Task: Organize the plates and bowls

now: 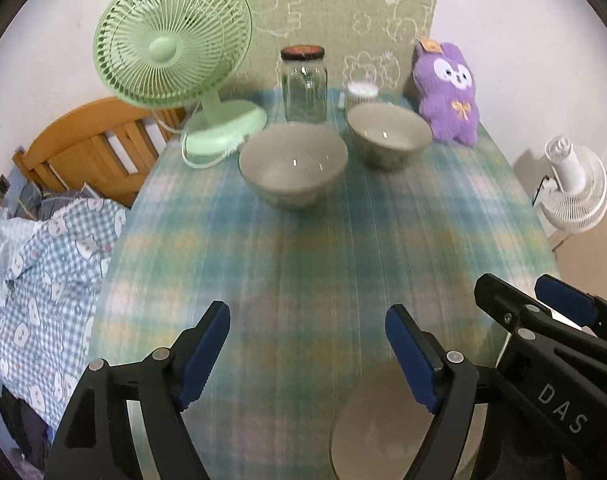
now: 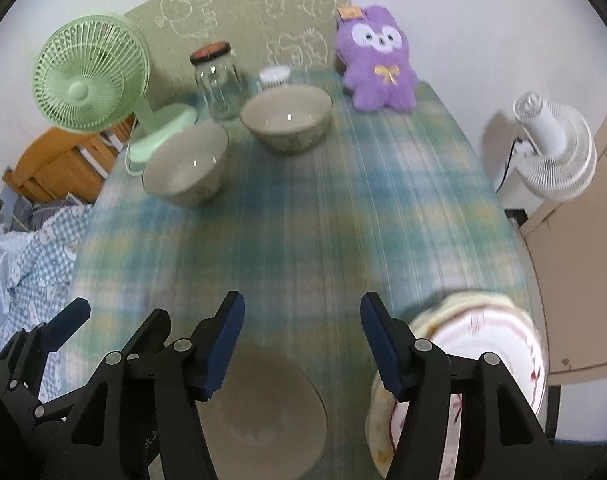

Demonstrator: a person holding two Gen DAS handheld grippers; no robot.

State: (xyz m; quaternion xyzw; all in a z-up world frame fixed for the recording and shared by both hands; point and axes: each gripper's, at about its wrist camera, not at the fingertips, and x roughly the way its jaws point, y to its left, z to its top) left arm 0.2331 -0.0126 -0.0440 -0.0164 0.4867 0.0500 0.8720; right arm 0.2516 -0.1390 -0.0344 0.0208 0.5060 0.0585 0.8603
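Over the plaid tablecloth [image 1: 303, 260], right gripper [image 1: 543, 300] reads "DAS".

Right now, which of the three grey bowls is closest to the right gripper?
The near bowl, right under the right gripper at the table's front edge, beside the plate stack. The other two bowls sit far back by the jar.

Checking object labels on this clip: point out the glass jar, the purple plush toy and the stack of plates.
glass jar [image 1: 304, 88]: left wrist view, on the clear body below the dark lid.
purple plush toy [image 1: 449, 94]: left wrist view, on its chest.
stack of plates [image 2: 483, 332]: right wrist view, on the top plate's white face.
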